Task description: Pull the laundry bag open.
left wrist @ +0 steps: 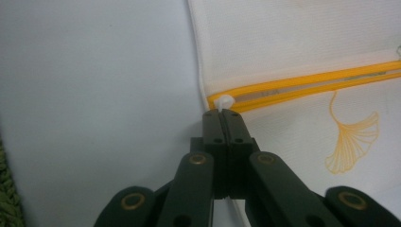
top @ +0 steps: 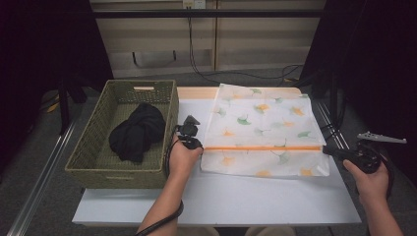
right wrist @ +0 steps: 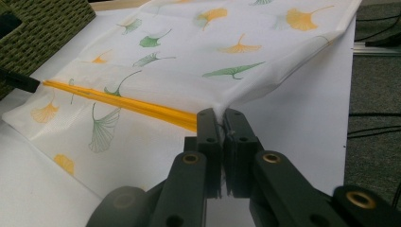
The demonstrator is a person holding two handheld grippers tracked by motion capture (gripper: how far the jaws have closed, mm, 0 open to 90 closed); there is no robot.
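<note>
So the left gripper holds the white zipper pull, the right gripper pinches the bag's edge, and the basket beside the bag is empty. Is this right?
Not quite: the basket is not empty. The high view shows a bundle of black cloth lying in it. The rest holds: the left gripper is shut on the white zipper pull, and the right gripper pinches the edge of the bag.

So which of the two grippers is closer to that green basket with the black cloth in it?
Left. The left gripper is just beside the basket, at the bag's zipper end; the right gripper pinches the bag's far edge, across the table.
</note>
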